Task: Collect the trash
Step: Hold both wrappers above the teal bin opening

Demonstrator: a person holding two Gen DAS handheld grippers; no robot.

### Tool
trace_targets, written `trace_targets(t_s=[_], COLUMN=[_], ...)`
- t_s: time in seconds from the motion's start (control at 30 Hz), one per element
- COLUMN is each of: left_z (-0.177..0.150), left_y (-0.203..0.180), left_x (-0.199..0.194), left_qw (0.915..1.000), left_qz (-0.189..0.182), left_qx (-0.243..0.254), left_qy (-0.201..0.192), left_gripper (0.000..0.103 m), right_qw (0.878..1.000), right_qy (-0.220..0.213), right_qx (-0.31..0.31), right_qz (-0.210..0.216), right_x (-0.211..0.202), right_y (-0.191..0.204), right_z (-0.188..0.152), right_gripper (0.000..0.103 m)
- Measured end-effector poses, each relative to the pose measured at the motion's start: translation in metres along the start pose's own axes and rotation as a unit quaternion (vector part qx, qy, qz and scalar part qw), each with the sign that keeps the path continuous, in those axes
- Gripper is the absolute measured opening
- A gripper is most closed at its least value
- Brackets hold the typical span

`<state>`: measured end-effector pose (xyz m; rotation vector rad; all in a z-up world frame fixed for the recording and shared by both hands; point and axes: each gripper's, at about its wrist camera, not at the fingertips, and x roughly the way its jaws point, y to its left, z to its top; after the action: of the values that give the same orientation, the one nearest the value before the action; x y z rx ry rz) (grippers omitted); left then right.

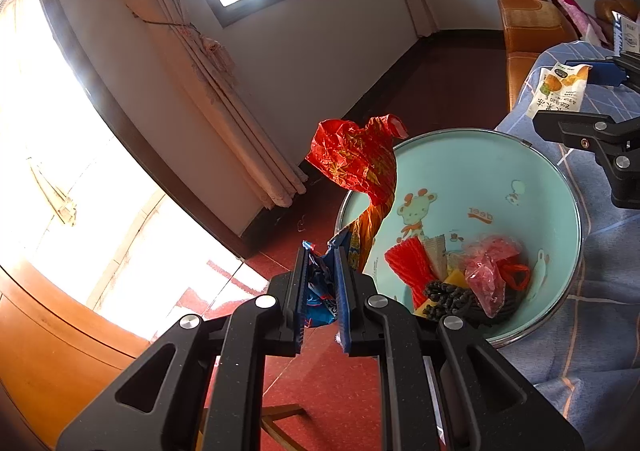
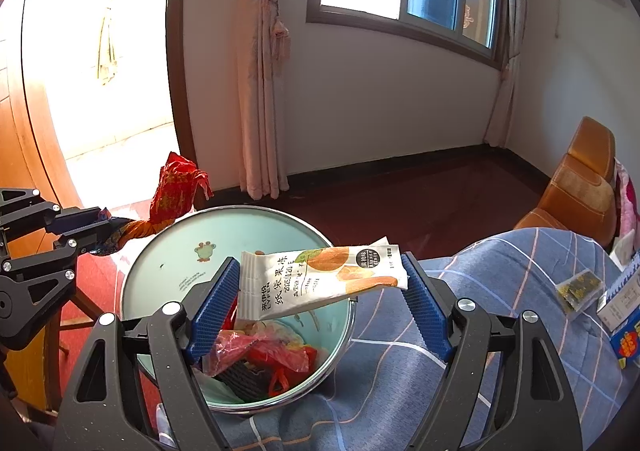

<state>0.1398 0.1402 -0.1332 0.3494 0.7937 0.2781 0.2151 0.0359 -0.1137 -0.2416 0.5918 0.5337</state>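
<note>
A pale teal bin (image 1: 480, 155) with cartoon prints holds a red foam net, a pink plastic bag (image 1: 486, 271) and dark scraps. My left gripper (image 1: 322, 255) hovers at the bin's near-left rim, shut on a blue wrapper (image 1: 320, 291). Also clamped there is a crumpled red plastic bag (image 1: 352, 155) that rises above the rim. In the right wrist view my right gripper (image 2: 320, 263) hangs over the bin (image 2: 248, 235), its pads pressed on both ends of a white snack packet (image 2: 320, 283). The left gripper (image 2: 102, 225) and red bag (image 2: 176, 187) show at the left.
A blue checked cloth (image 2: 500, 291) covers the surface to the right of the bin, with a small dark packet (image 2: 578, 289) and boxes (image 2: 624, 331) on it. An orange-brown leather chair (image 2: 580, 179) stands behind. Red floor, a curtain and a wooden door lie to the left.
</note>
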Motion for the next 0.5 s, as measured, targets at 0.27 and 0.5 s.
trace_targets(t_s=[0.27, 0.5], left_z=[0.0002, 0.0008], left_y=[0.0, 0.0], left_x=[-0.0002, -0.0006], left_qw=[1.0, 1.0], left_qz=[-0.002, -0.006], left_qx=[0.0, -0.003], left_qy=[-0.001, -0.003], left_gripper=[0.013, 0.013], right_qw=[1.0, 1.0], right_qy=[0.001, 0.002], right_qx=[-0.001, -0.005], right_qz=[0.002, 0.006], right_x=[0.0014, 0.0028], right_y=[0.0027, 0.0066], right_z=[0.0006, 0.0038], right_gripper=[0.079, 0.079])
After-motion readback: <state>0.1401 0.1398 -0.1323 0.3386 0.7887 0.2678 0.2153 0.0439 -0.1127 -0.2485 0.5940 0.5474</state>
